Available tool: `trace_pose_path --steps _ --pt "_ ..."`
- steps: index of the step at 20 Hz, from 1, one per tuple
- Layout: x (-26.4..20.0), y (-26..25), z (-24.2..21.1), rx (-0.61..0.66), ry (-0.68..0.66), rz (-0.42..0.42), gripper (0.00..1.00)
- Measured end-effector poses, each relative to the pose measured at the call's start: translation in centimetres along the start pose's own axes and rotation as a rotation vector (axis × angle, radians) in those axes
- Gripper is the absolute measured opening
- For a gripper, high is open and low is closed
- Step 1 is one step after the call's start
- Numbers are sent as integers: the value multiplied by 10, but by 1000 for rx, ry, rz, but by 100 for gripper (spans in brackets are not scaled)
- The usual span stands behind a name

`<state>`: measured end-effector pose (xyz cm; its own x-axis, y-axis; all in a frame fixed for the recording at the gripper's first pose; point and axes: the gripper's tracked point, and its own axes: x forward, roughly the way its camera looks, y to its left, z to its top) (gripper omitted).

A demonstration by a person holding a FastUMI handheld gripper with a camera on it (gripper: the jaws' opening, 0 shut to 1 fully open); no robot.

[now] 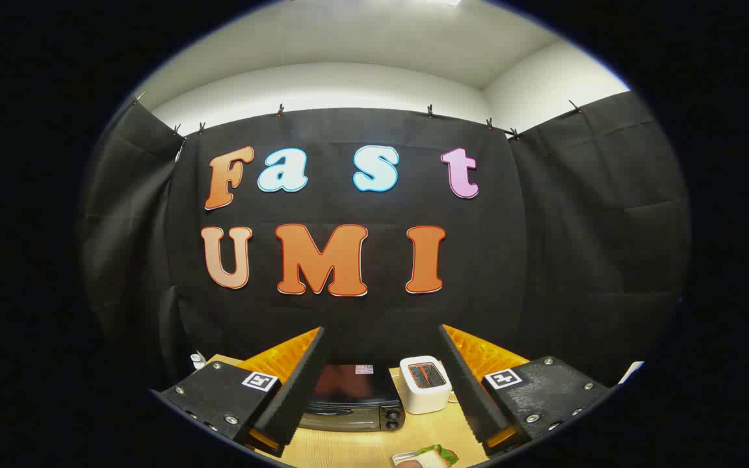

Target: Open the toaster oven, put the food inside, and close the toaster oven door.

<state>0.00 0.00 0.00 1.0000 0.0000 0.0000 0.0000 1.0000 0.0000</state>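
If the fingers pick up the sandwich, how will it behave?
The sandwich, between the open fingers, looks soft, so it probably squashes. Its loose green leaf may slip out. It is likely light, and its flat shape should not roll.

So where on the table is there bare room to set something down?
Bare wood lies between the open gripper fingers, in front of the toaster oven. It is crowded by the white toaster beside the oven, and by the sandwich nearer the fingers.
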Motion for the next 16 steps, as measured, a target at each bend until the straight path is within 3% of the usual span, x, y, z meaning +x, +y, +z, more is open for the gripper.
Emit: trace_pose_path --steps 11,16 --pt "6 -9 -2 -1 6 -33 99" --pt "13 9 0 10 24 15 100"
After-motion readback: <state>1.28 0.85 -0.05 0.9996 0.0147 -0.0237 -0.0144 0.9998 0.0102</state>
